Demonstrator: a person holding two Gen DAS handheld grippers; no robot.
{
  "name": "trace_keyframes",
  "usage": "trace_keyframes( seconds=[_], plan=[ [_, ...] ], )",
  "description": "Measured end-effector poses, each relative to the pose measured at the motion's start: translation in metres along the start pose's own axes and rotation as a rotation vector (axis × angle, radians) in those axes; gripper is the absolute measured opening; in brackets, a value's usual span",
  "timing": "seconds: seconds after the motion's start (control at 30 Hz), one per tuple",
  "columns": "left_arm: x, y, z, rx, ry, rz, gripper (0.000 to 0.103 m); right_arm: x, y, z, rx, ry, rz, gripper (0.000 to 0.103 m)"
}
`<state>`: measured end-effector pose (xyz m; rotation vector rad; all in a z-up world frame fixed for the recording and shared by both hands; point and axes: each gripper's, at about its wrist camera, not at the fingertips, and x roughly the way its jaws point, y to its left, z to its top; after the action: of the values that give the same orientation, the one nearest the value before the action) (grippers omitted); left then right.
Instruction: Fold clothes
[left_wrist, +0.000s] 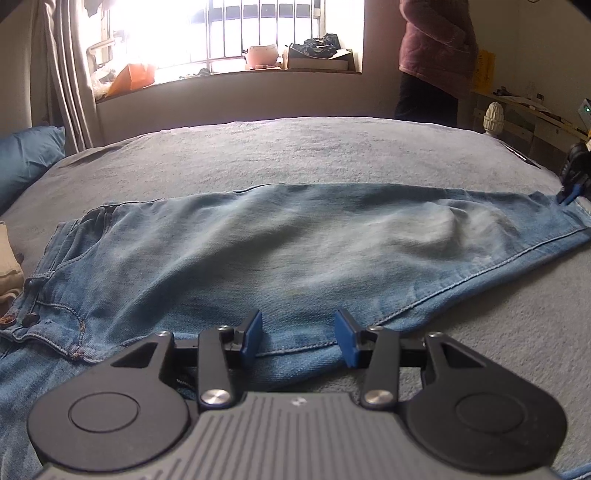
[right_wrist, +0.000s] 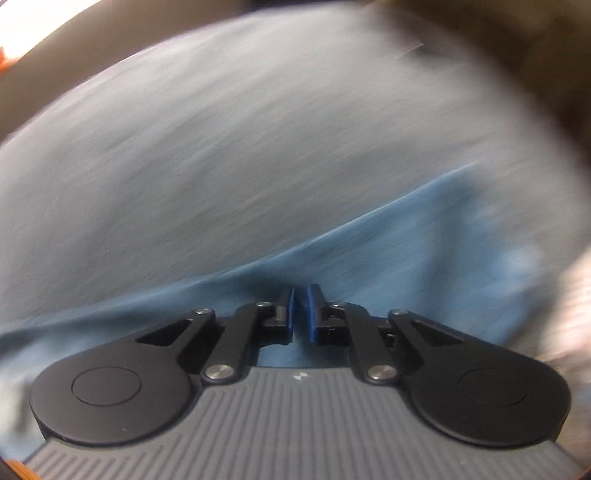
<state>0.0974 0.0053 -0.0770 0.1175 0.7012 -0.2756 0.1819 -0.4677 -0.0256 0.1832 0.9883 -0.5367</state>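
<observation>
We see the jeans (left_wrist: 280, 251) spread flat across the grey bed (left_wrist: 295, 155); our left gripper (left_wrist: 298, 334) hovers at their near edge, jaws parted, holding nothing. Our right gripper (right_wrist: 300, 306) sits over the hem end, jaws nearly closed; blur hides whether denim is pinched.

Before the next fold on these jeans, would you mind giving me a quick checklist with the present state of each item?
1. Jeans lie flat along the bed, legs stacked: ok, apart from a small bump near the lower leg.
2. Left gripper has open jaws over the near edge of the jeans, pads not pressing cloth: ok.
3. Right gripper is at the hem end, jaws nearly together: ok.
4. Right gripper actually pinches denim: cannot tell, the right wrist view is blurred.
5. Landing area by the waistband is free: not ok, beige cloth lies close beside it.
</observation>
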Motion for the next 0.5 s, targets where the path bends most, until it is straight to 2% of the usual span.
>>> trace_keyframes(
  seconds=[0.03,0.13,0.23,0.3,0.5],
  plan=[
    [0.000,0.000,0.000,-0.006,0.002,-0.001,0.046,-0.007,-0.002,0.000,-0.008,-0.036,-0.043,0.013],
    [0.000,0.001,0.002,-0.017,0.009,-0.009,0.050,-0.034,-0.004,-0.006,-0.011,-0.089,0.006,0.014],
    [-0.005,0.002,0.004,-0.048,0.009,-0.028,0.056,-0.063,0.006,-0.023,-0.015,-0.104,0.141,0.019],
    [-0.012,0.002,0.005,-0.071,0.001,-0.040,0.056,-0.075,0.017,-0.037,-0.024,-0.099,0.242,0.023],
    [-0.047,0.000,0.004,-0.091,0.000,-0.049,0.059,-0.110,0.061,-0.091,-0.055,-0.017,0.530,0.025]
  ],
)
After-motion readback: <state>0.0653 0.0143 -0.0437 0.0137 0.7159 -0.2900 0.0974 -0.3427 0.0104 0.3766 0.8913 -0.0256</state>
